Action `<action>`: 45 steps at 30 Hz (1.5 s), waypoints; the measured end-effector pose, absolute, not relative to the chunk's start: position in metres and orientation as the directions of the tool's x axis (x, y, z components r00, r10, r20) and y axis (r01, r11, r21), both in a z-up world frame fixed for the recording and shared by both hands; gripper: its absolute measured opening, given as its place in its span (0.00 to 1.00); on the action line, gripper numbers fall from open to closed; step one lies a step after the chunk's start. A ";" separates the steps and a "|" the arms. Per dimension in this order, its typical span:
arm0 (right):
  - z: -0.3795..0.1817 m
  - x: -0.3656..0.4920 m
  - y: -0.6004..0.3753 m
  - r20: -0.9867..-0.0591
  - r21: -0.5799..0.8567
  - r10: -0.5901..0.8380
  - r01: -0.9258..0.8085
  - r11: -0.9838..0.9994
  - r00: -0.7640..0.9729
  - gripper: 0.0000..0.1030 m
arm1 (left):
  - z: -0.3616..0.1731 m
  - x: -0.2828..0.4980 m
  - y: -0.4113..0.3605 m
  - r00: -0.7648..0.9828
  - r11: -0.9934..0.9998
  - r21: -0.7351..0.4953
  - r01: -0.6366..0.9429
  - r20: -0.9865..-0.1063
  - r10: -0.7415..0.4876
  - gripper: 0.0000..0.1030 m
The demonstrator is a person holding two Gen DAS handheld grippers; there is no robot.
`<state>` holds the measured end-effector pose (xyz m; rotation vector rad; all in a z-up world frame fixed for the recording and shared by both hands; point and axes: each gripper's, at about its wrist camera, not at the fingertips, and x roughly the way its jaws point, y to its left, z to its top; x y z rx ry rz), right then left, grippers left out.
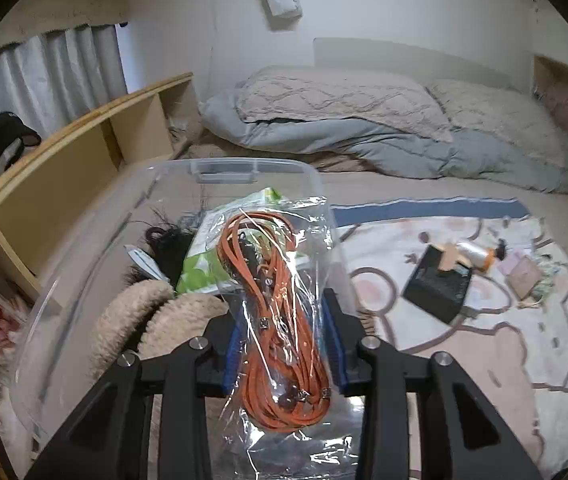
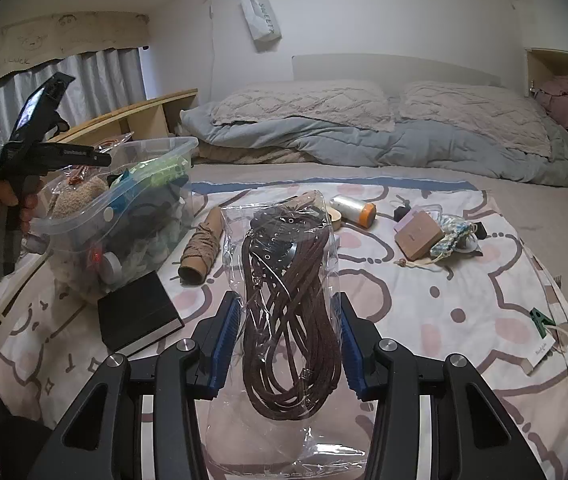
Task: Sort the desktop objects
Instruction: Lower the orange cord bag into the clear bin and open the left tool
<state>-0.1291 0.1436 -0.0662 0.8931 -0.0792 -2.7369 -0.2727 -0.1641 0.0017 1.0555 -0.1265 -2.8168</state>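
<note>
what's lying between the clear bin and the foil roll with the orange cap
In the right wrist view, a twine-wrapped cardboard tube lies on the blanket between the clear bin and the foil roll.

In my left gripper (image 1: 286,340) sits a glossy, crinkled clear plastic bag (image 1: 284,280) of matt orange cord (image 1: 280,320). My right gripper (image 2: 290,340) carries a similar shiny bag (image 2: 284,300) of dull brown cord (image 2: 288,320). Both grippers look like matt black plastic with ribbed blue pads (image 2: 226,336) and bright metal screws (image 2: 387,345). Near the bedspread's left edge, the bin (image 2: 124,216) is smooth transparent plastic. The bedspread (image 2: 444,300) is soft printed cloth. On it I see a matt black box (image 2: 138,312), a cardboard tube (image 2: 200,252) wound with rough twine, and a matt brown cardboard box (image 2: 418,236).
</note>
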 end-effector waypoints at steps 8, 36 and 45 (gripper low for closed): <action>-0.067 -0.131 0.138 -0.580 0.125 -0.265 0.238 -0.963 -0.770 0.46 | 0.009 -0.263 -0.186 -0.781 -0.977 0.105 0.186 -0.587 -0.212 0.93; -0.079 -0.140 0.121 -0.619 0.141 -0.287 0.256 -0.956 -0.731 0.46 | -0.043 -0.309 -0.184 -0.511 -0.850 0.524 0.053 -0.717 -0.474 0.92; -0.069 -0.145 0.112 -0.613 0.144 -0.315 0.289 -0.946 -0.724 0.46 | -0.033 -0.307 -0.192 -0.537 -0.890 0.445 0.094 -0.730 -0.422 0.93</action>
